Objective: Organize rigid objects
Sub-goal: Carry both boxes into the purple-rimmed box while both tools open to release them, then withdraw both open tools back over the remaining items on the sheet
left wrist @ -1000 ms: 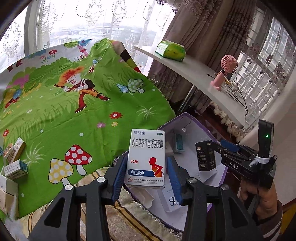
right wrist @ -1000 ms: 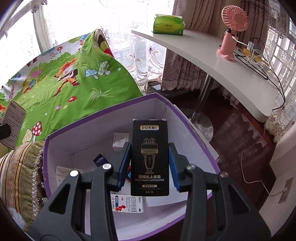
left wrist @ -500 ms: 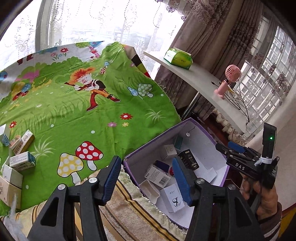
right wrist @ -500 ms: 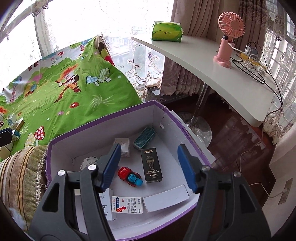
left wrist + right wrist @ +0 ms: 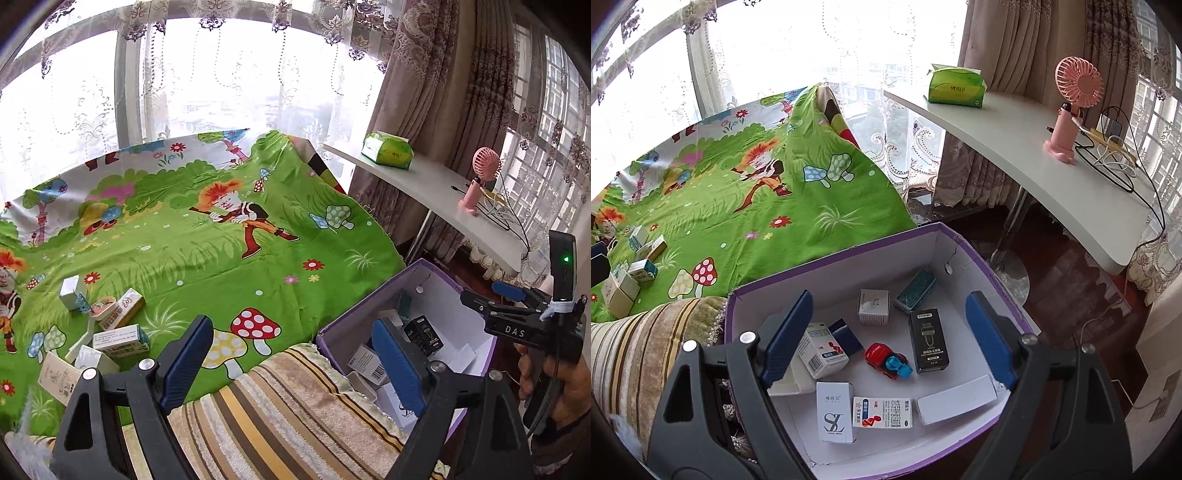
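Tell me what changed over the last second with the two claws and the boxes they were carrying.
Both let go. The left claw dropped its white medicine box into the purple box; the right claw dropped the black box there too. Both claws' jaws are opening with nothing between them, and both views have pulled back. The boxes on the green sheet stayed put.

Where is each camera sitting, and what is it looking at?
Left wrist: rides on the left gripper, looking down past its opening, empty fingers at the green cartoon sheet and striped cushion; the right gripper and the hand holding it show at right.
Right wrist: rides on the right gripper, looking down into the purple box at the toy car and black carton; only its opening, empty fingers show.
Both see the box, sheet, cushion, white shelf and pink fan.
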`<state>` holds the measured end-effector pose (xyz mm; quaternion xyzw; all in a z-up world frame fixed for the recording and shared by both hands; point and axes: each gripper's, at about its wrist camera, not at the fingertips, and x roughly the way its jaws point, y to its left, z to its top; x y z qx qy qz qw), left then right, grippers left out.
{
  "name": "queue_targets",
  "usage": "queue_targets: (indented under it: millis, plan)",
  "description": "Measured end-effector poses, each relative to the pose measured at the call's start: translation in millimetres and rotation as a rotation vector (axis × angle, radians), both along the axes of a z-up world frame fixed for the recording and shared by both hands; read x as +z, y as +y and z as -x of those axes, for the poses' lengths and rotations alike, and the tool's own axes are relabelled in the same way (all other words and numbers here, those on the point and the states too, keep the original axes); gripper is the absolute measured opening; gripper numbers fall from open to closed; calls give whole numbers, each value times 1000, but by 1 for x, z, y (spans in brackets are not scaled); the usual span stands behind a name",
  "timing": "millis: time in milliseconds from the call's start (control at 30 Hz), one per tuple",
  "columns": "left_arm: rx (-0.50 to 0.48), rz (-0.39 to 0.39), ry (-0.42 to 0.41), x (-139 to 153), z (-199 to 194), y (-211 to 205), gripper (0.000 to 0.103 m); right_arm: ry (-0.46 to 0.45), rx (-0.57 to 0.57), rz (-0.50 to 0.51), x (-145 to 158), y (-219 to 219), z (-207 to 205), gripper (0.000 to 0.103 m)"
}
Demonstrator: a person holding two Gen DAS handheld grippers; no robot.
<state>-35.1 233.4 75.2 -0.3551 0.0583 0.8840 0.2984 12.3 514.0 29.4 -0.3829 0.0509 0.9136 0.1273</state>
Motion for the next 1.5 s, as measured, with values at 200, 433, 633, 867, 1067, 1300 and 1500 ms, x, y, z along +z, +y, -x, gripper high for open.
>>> queue_targets:
  millis: [200, 433, 633, 867, 1067, 1300, 1500]
  plan:
    - [45, 14, 85, 3, -5, -34, 89, 30, -34, -62, 13, -28, 6, 100]
    - [135, 48, 57, 0, 2, -90, 89, 34, 19, -109, 16, -67, 12, 100]
    - [183, 46, 7, -9, 4, -141, 89, 26, 142, 18, 14, -92, 17, 100]
    - [253, 19, -112, -27, 18, -192, 89, -12, 241, 55, 6, -130, 28, 100]
    - [271, 128, -164, -42, 34, -207, 95, -45, 288, 116, -2, -151, 39, 100]
    - [241, 191, -206, -55, 56, -211, 103, -92, 351, 122, -13, -179, 49, 100]
    - [208, 261, -243, -69, 77, -204, 103, -121, 422, 96, -18, -205, 58, 100]
